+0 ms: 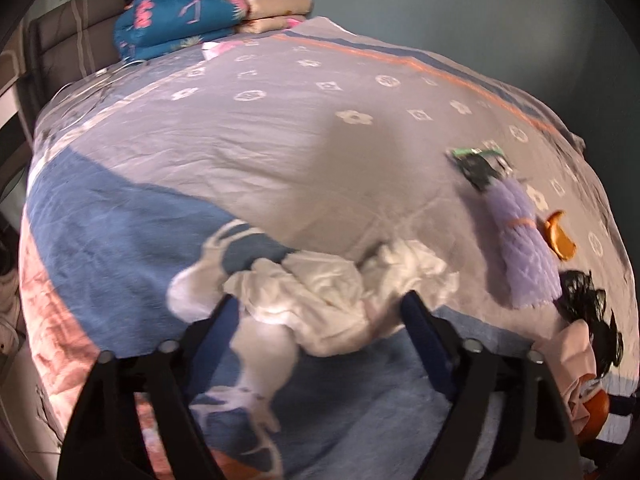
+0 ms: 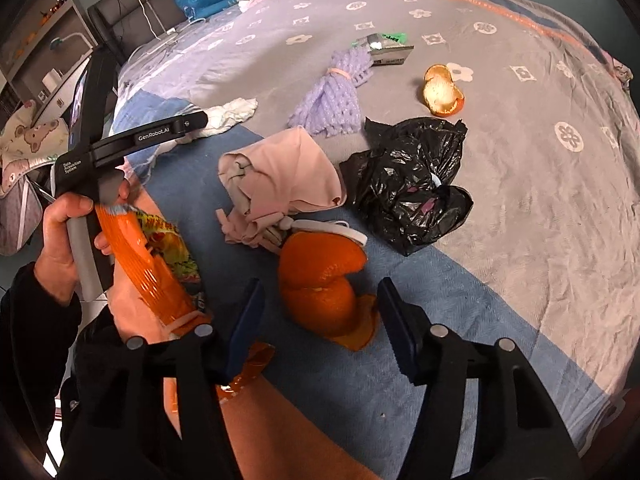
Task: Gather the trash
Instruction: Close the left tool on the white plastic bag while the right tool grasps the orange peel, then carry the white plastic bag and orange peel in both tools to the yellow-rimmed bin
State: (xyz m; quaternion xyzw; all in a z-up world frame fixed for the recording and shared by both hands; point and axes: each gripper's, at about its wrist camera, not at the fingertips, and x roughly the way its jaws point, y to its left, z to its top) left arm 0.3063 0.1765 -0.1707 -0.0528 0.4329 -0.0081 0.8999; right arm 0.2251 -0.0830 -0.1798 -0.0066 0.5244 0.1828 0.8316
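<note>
One bedspread carries all the trash. One black plastic bag, one pink cloth bundle just beside it, one purple foam net, one crumpled white tissue, one foil wrapper. Orange peels — two: a large one, a small one.

Left gripper: tongs wide, tissue between the tips. Right gripper: tongs wide, large peel between them — contact cannot be judged.
</note>
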